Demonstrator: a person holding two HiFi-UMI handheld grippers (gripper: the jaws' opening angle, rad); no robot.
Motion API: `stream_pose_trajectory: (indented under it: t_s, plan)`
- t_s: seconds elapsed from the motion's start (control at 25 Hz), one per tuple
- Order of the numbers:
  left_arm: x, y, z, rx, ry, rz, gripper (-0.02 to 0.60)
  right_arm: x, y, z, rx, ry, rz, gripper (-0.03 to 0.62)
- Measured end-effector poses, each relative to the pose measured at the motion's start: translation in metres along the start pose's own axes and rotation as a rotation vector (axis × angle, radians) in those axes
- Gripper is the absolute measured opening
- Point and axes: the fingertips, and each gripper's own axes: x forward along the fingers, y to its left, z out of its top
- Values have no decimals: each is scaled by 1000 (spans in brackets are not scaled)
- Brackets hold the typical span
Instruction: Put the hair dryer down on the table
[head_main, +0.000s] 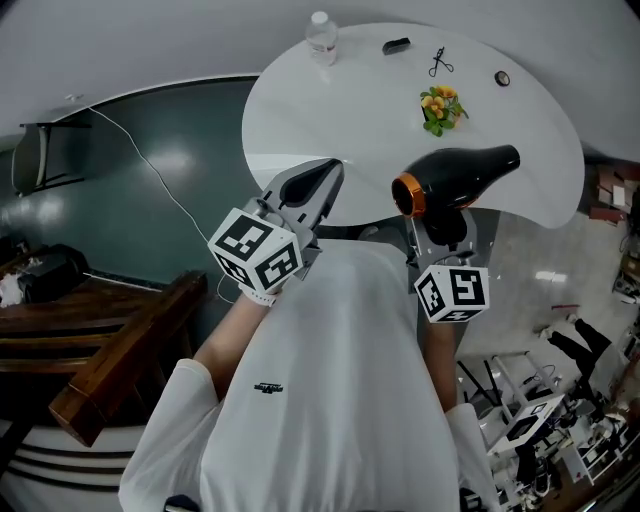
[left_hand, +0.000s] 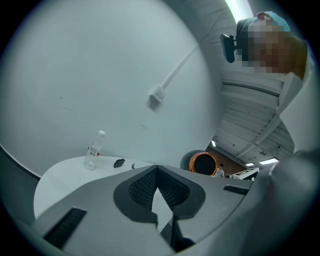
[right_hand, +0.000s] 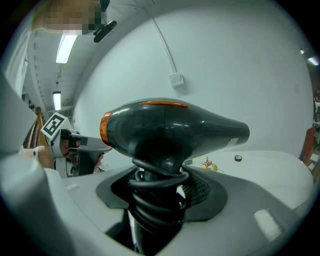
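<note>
The right gripper (right_hand: 160, 192) grips the cord-wrapped handle of the glossy black hair dryer (head_main: 458, 176) with an orange rear ring, its jaws standing wide around it. In the head view the dryer is right of centre, held up against the near edge of the round white table (head_main: 300, 120) (nozzle pointing right). The left gripper (left_hand: 157, 172) holds nothing, its tips meeting.

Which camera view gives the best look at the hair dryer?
The right gripper view: the hair dryer fills it, its cord-wrapped handle clamped in the jaws of the right gripper. The head view shows it smaller, from above, over the table. The left gripper view shows only its orange rear grille.
</note>
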Motion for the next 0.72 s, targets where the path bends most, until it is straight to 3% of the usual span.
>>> stream_pose_trajectory:
  t_s: [0.72]
  plan:
    - [-3,50,-16,-29,44,78,2,76,22,-36,-87,132,115,275]
